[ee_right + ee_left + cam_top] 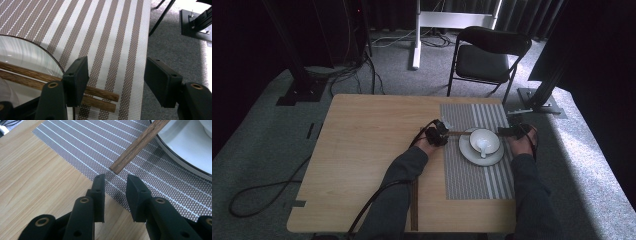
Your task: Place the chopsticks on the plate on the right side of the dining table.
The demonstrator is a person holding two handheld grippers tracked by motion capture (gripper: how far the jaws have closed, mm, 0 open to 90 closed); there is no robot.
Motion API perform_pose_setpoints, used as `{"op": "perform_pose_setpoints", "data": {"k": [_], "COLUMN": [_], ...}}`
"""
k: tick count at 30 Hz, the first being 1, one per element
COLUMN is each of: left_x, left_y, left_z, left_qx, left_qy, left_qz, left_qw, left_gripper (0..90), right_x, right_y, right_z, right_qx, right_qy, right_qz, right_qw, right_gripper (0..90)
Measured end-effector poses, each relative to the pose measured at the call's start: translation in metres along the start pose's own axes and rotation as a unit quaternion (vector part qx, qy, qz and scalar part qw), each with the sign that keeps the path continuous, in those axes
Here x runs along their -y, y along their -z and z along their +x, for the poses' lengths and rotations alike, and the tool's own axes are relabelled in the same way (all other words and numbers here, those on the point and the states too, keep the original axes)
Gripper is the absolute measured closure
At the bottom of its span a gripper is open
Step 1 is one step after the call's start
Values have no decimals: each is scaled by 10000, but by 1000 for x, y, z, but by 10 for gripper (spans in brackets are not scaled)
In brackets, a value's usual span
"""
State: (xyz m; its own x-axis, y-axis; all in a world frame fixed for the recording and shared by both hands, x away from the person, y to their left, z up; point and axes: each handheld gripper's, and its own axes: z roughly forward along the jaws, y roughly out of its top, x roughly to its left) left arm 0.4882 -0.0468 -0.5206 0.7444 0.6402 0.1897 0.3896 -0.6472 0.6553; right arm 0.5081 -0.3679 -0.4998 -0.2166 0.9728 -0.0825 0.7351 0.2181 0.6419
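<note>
Left gripper [116, 178] spread, nothing between its jaws; right gripper [116, 62] spread too, pinching nothing. We note the table [362, 150], then the placemat [472, 180] under the plate [467, 152]. Chopsticks [105, 95] lie across the plate's far rim, one overhanging end by each gripper. Risk, we judge: a jaw nudging one end rolls the pair off the rim. No readable writing.

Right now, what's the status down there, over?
Left gripper open, empty. Right gripper open, chopsticks between jaws, unpinched. Chopsticks rest across plate. Nothing in the way.
</note>
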Motion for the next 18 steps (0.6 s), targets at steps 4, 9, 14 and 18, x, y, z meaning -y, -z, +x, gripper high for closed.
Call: {"op": "perform_pose_setpoints", "data": {"k": [4, 9, 14, 18], "left_x": [0, -2, -3, -2], "left_y": [1, 3, 3, 3], "left_z": [0, 1, 2, 2], "left_qx": [-10, -12, -17, -17], "left_qy": [-1, 26, 39, 42], "left_qz": [-24, -48, -50, -42], "left_qw": [10000, 10000, 10000, 10000], "left_gripper": [708, 701, 695, 691], "right_x": [0, 0, 0, 1], "right_y": [0, 1, 1, 0], "right_z": [0, -1, -1, -1], "right_qx": [-1, -13, -22, -31], "right_qy": [-2, 8, 2, -36], "right_qz": [6, 23, 2, 68], "right_qw": [10000, 10000, 10000, 10000], "right_gripper": [353, 353, 353, 352]}}
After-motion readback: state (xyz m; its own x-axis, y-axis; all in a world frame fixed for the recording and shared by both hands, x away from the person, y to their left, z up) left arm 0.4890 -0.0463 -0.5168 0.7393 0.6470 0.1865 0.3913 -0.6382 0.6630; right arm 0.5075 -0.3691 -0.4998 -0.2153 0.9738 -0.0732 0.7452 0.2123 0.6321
